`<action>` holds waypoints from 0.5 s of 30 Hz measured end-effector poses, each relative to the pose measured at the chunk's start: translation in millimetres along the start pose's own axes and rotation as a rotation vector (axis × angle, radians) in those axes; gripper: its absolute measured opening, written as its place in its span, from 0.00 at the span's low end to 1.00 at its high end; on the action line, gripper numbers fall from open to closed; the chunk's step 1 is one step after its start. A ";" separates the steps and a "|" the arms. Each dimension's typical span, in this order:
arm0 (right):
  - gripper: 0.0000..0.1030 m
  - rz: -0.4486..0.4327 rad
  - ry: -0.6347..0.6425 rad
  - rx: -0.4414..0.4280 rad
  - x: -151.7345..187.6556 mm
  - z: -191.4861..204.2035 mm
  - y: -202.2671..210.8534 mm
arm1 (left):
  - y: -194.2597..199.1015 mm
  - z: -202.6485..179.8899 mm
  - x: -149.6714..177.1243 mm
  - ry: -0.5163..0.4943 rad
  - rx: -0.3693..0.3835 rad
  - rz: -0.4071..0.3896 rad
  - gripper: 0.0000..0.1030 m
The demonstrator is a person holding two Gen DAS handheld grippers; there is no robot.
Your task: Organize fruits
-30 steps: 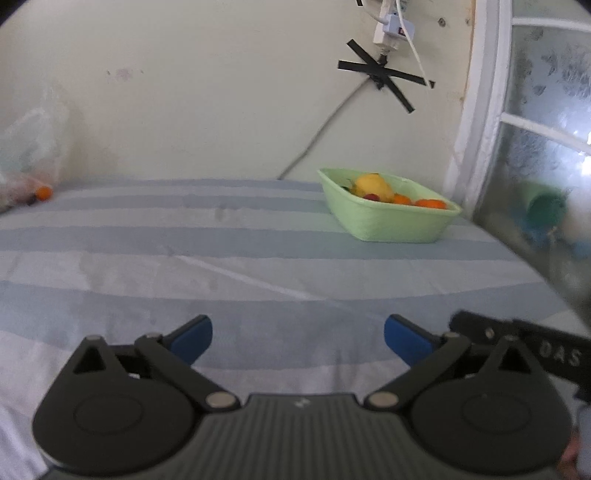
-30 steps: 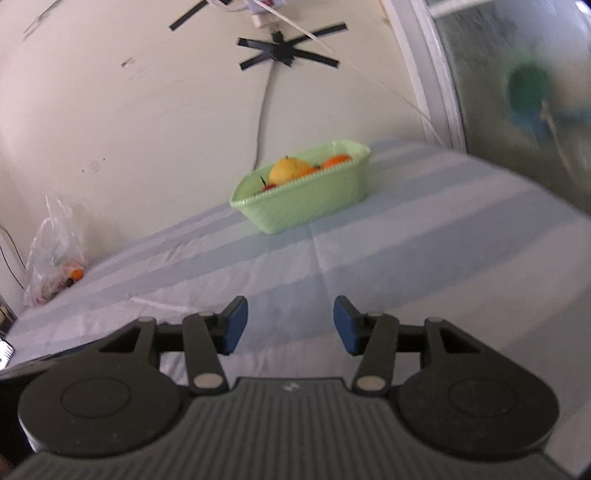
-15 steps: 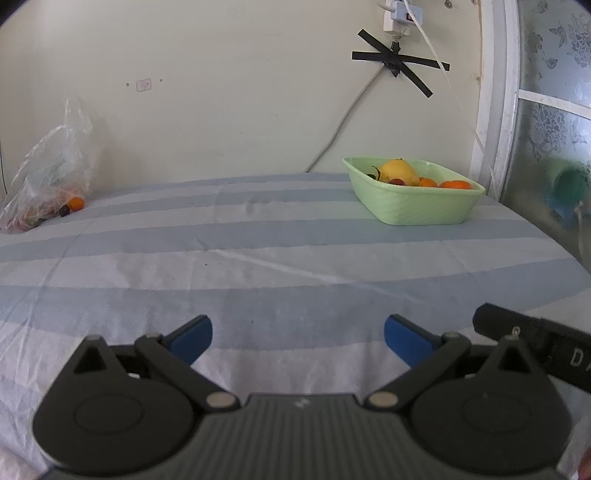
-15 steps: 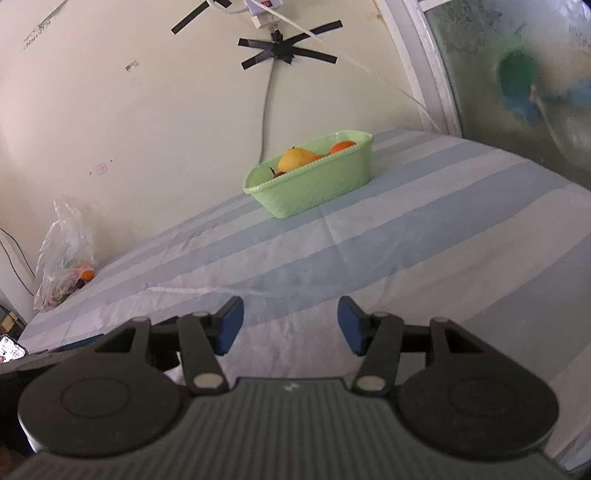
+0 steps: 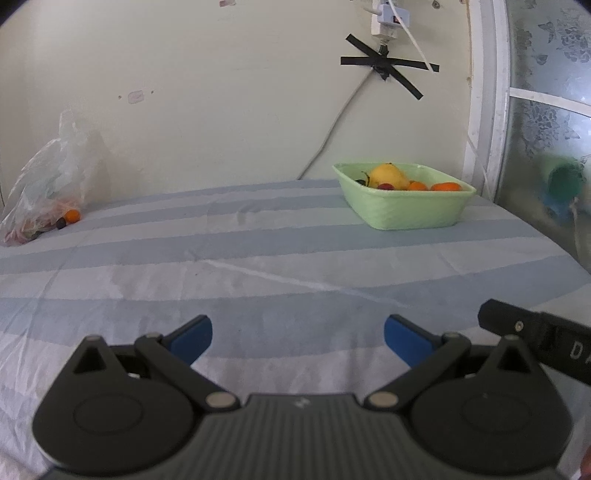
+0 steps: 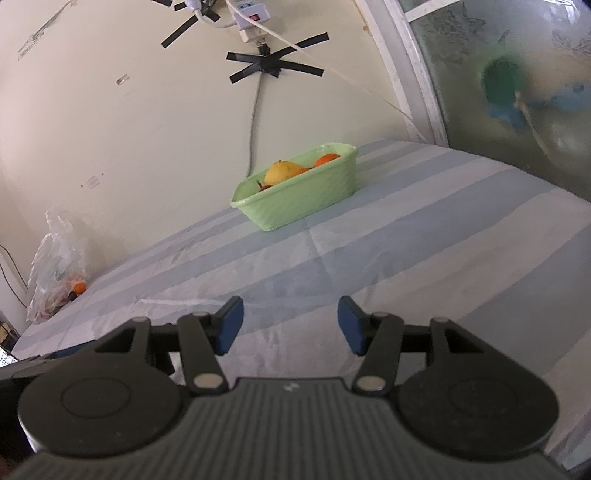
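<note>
Two grippers hover above a blue-and-white striped cloth (image 5: 258, 258), both empty. The left gripper (image 5: 297, 338) has its blue pads wide apart, as in the earlier frames. The right gripper (image 6: 290, 325) has just been opening its jaws; they stand wider than a second ago, with only cloth seen between them.

Compared with a second ago, the left view has tilted: the plastic bag sits fuller in frame and the wall socket has come into sight.

Containers: farther back on the cloth, near the wall, a pale green basket (image 5: 406, 210) holds the fruit: a yellow pear-shaped fruit (image 5: 388, 175), a small dark red fruit (image 5: 386, 187) and two orange fruits (image 5: 446, 187). At the far left edge, a clear plastic bag (image 5: 48, 188) lies against the wall, with one small orange fruit (image 5: 72, 215) at its mouth.

Only the left view shows the black body of the other gripper (image 5: 535, 336) at its right edge. Only the right view shows a second taped cross (image 6: 188, 22) above the socket.
</note>
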State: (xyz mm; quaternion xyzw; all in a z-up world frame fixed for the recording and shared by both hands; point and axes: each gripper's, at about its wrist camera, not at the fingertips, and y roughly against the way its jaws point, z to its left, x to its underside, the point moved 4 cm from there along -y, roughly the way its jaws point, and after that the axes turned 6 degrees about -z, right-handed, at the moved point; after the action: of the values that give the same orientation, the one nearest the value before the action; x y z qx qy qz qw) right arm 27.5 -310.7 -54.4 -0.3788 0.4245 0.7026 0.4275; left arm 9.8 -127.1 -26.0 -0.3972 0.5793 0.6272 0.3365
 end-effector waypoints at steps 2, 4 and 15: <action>0.57 -0.012 -0.005 0.005 -2.5 -2.3 0.2 | 0.4 -1.5 -0.9 -0.013 -0.008 -0.007 1.00; 0.57 -0.019 -0.011 0.008 -4.3 -4.0 -0.8 | 0.4 -1.2 -1.8 -0.020 -0.013 -0.008 1.00; 0.58 -0.017 -0.013 -0.003 -5.1 -3.3 -4.0 | 5.6 4.5 -13.7 -0.038 -0.003 -0.005 1.00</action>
State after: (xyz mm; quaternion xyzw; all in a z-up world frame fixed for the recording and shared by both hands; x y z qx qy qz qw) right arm 33.5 -314.0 -52.2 -0.3786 0.4174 0.7020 0.4355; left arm 10.6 -122.7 -11.3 -0.3874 0.5708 0.6347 0.3483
